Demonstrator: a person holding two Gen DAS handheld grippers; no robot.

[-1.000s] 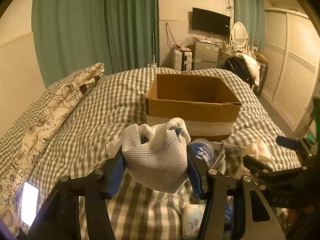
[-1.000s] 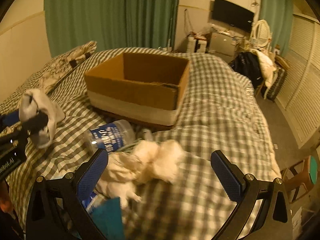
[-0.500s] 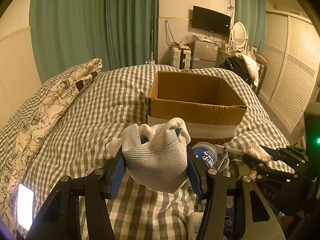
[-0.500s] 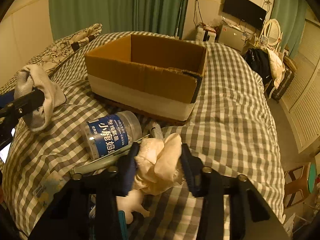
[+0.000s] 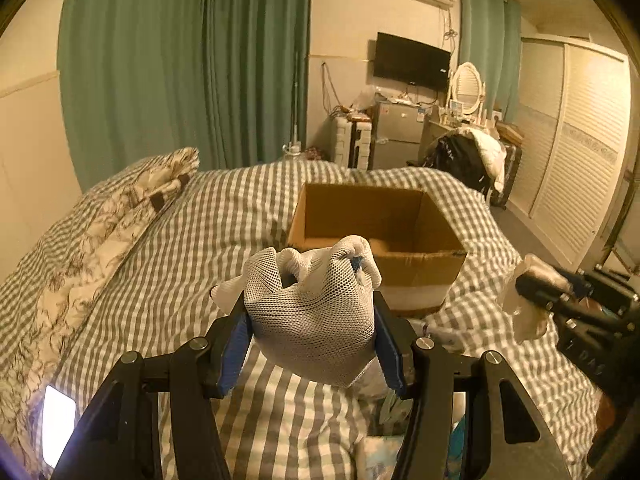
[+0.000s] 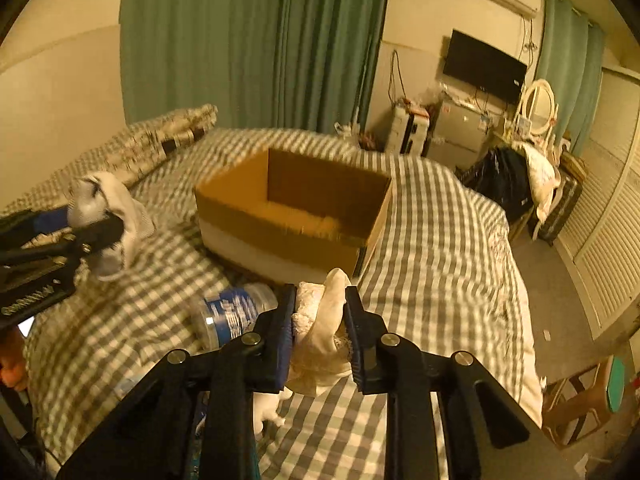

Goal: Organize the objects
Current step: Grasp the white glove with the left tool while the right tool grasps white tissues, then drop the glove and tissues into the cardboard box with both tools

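Observation:
My left gripper (image 5: 310,320) is shut on a white mesh glove (image 5: 312,320) and holds it above the checked bed, short of the open cardboard box (image 5: 378,240). It also shows in the right wrist view (image 6: 96,228) at the left. My right gripper (image 6: 320,320) is shut on a cream cloth (image 6: 320,328) and holds it above the bed, in front of the box (image 6: 292,216). In the left wrist view the right gripper (image 5: 532,292) with the cloth (image 5: 524,312) is at the right.
A clear water bottle with a blue label (image 6: 232,312) lies on the checked bedspread (image 6: 440,240) in front of the box. A floral pillow (image 5: 120,216) lies at the left. A lit phone (image 5: 58,428) lies on the bed at lower left. Small items (image 6: 268,412) lie under my right gripper.
My right gripper has shut on the cream cloth and lifted it off the bed. Both grippers have risen, so the inside of the box shows more. The left still holds the glove.

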